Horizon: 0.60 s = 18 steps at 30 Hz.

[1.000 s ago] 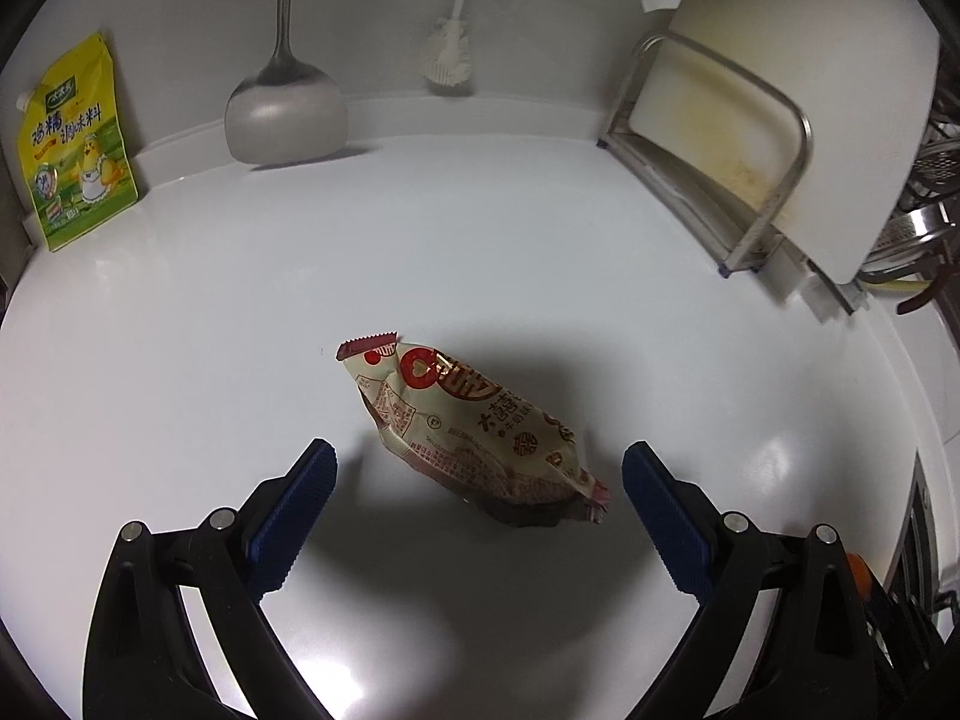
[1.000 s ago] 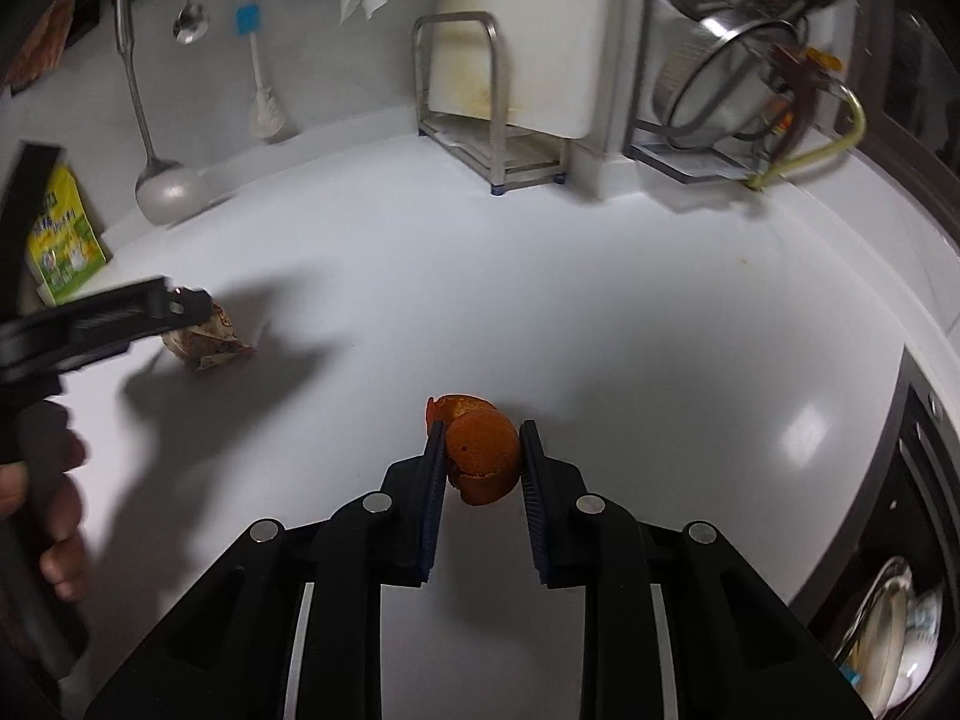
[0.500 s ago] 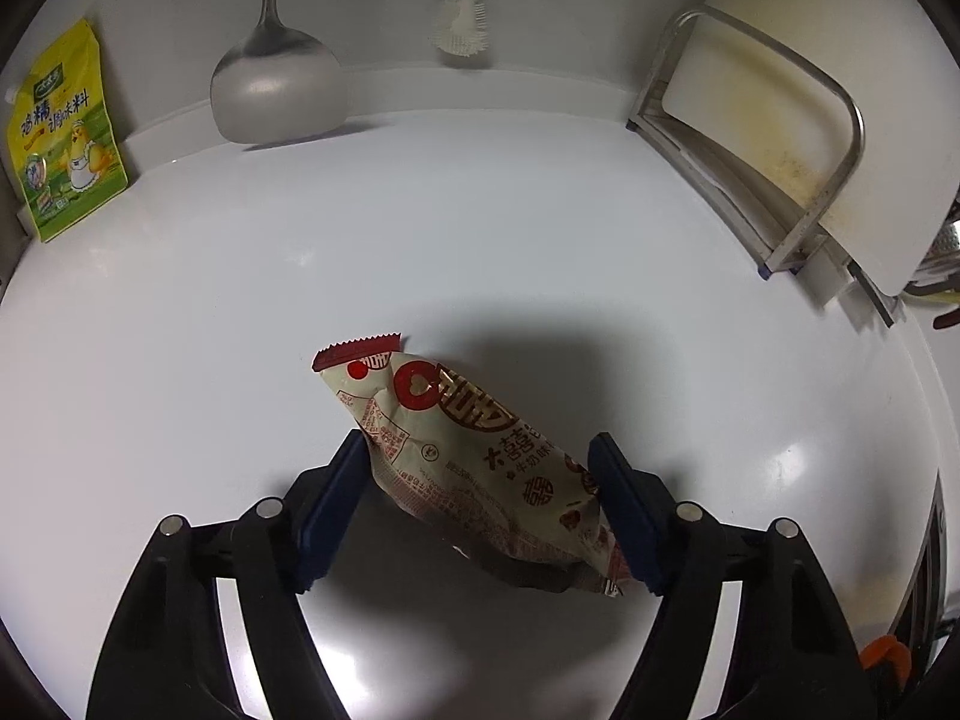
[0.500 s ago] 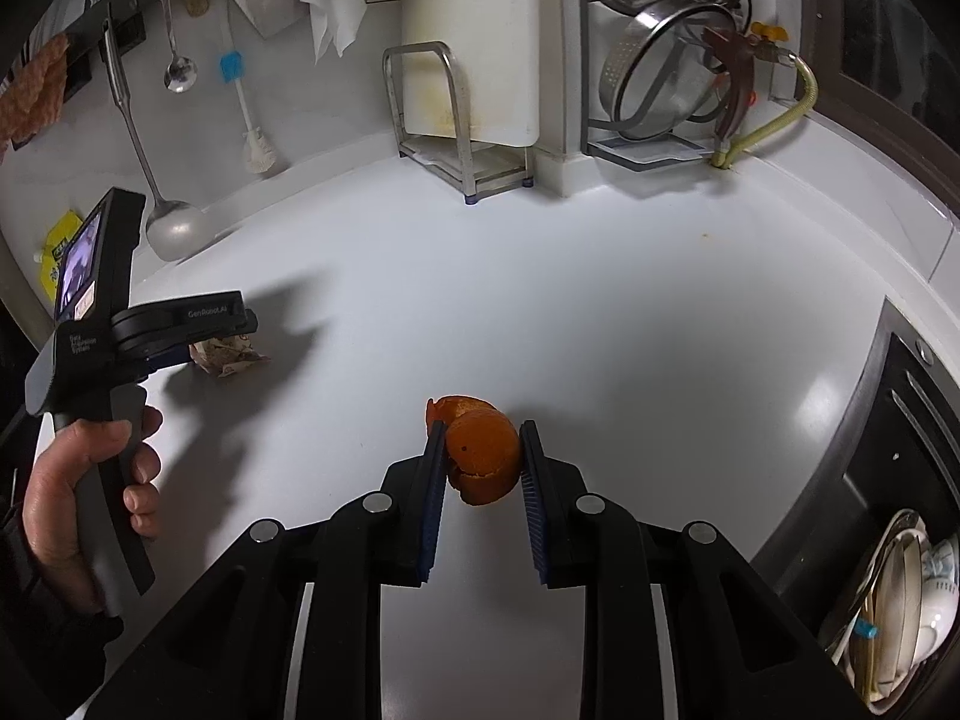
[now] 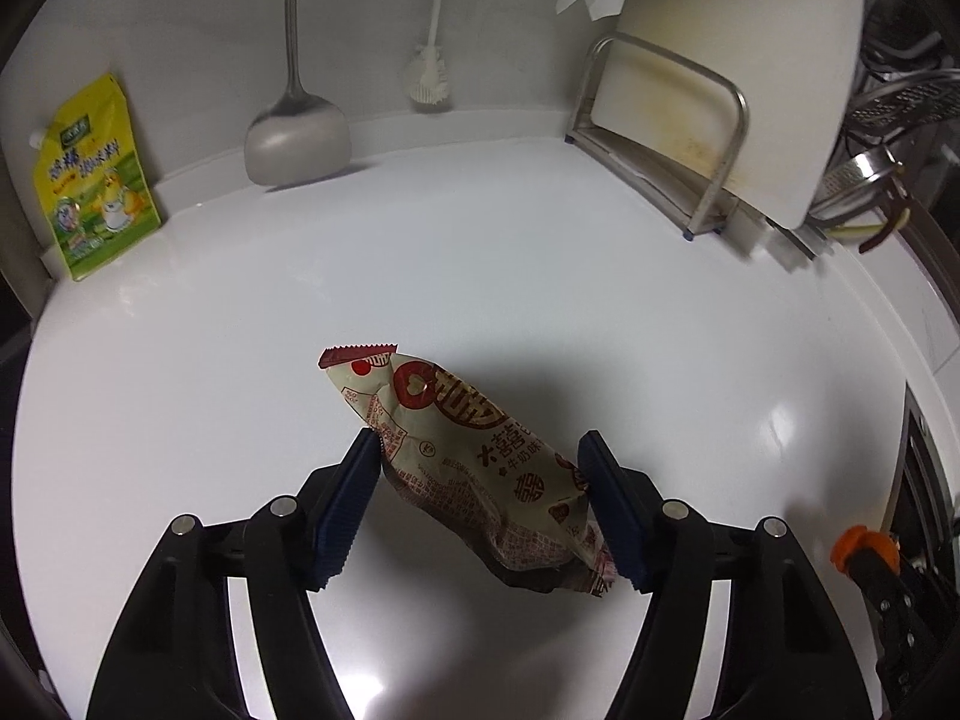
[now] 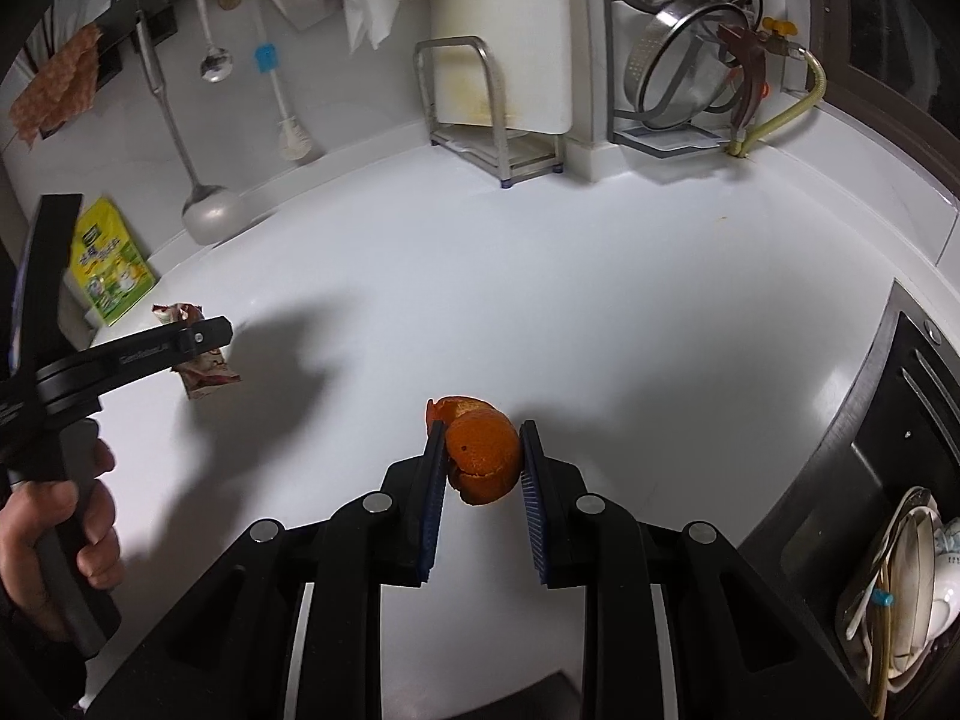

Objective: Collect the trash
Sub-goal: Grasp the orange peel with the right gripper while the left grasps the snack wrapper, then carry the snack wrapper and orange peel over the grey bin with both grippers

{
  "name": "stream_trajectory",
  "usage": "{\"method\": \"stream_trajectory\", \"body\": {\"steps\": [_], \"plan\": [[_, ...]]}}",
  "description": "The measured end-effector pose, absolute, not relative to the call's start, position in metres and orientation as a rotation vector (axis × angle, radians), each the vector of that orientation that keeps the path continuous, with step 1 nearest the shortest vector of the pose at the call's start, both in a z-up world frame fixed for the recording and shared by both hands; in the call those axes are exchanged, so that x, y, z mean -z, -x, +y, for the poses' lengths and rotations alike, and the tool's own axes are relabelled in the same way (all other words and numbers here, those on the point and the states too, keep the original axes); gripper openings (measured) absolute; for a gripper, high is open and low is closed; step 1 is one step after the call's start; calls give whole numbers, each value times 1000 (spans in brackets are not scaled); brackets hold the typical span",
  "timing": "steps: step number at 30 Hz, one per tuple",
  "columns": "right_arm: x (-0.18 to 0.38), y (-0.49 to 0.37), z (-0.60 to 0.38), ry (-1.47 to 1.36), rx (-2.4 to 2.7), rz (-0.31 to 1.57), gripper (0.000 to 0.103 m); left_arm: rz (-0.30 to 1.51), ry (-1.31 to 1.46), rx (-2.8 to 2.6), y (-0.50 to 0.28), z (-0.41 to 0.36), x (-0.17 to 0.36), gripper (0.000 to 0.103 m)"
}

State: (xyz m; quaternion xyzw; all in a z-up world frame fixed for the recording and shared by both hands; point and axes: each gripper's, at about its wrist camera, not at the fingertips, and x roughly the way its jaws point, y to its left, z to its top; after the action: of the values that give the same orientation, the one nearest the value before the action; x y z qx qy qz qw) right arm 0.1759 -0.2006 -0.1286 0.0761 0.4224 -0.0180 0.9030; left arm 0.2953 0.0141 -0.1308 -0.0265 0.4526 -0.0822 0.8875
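Above the white counter (image 5: 540, 252), the left claw (image 5: 480, 480) is closing on a crinkly snack wrapper (image 5: 474, 450), which could slip from its pads. The right claw (image 6: 483, 468) pinches orange peel (image 6: 483, 450). At four o'clock a rack (image 6: 900, 600) holds dishes; no bin shows.

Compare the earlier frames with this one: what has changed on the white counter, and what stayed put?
The left gripper went from wide open around the crinkled beige-and-red snack wrapper to closing on it; both blue fingers now touch it, and it hangs lifted above its shadow. The right gripper stays clamped on the orange peel, unchanged. The yellow-green pouch, metal ladle and cutting board kept their places.
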Motion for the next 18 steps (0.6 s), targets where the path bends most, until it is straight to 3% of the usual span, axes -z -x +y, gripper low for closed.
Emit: {"method": "stream_trajectory", "body": {"steps": [18], "plan": [[107, -118, -168, -118, -85, 917, 23, 893, 26, 138, -193, 55, 84, 66]]}}
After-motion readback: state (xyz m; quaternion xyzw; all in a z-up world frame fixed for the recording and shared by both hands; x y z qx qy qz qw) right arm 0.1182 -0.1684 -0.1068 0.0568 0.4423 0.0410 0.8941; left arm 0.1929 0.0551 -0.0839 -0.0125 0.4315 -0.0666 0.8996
